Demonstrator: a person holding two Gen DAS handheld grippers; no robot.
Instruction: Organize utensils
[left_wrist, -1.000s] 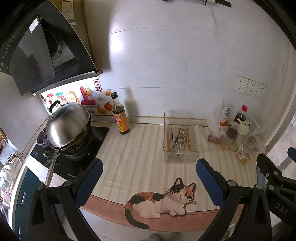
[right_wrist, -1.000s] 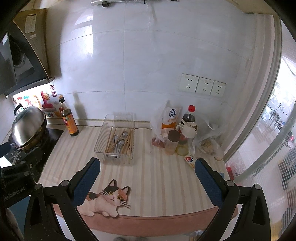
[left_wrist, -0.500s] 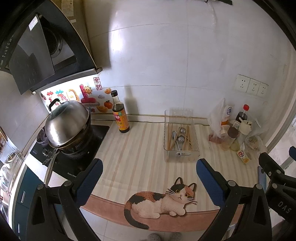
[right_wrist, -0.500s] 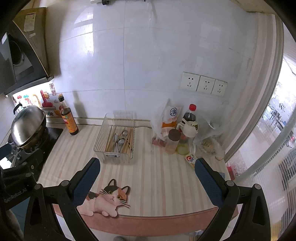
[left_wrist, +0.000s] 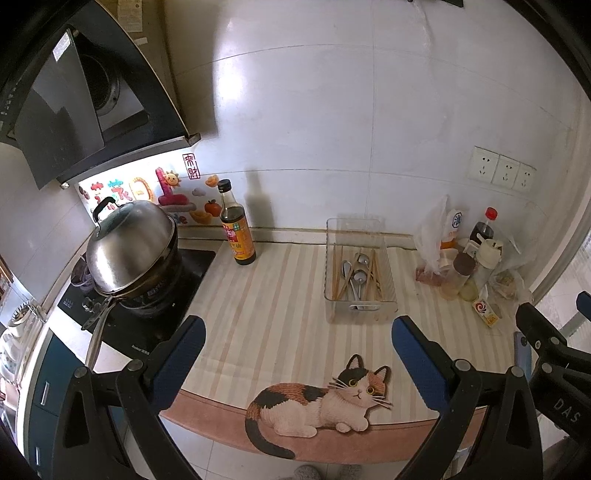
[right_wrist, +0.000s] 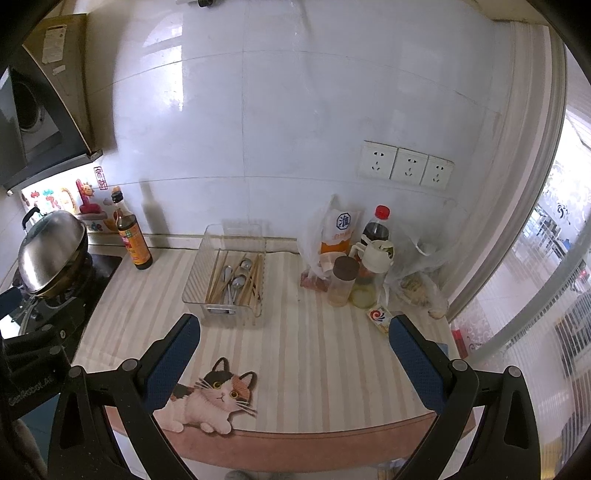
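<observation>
A clear plastic bin (left_wrist: 360, 314) stands on the striped counter near the back wall; it also shows in the right wrist view (right_wrist: 207, 284). Inside it lie several metal spoons (left_wrist: 354, 277) and wooden chopsticks (left_wrist: 337, 273), also seen in the right wrist view as spoons (right_wrist: 236, 277) and chopsticks (right_wrist: 216, 275). My left gripper (left_wrist: 297, 345) is open and empty, held back from the counter's front edge. My right gripper (right_wrist: 293, 341) is open and empty, also short of the bin. Part of the right gripper shows at the left wrist view's right edge (left_wrist: 550, 354).
A dark sauce bottle (left_wrist: 236, 229) stands left of the bin. A lidded steel wok (left_wrist: 129, 247) sits on the stove at far left. Bottles, jars and bags (right_wrist: 354, 266) cluster at the right. A cat picture (left_wrist: 325, 402) marks the mat's front edge.
Both views have shifted slightly; the grippers have drifted a little while staying open. Nothing on the counter has moved.
</observation>
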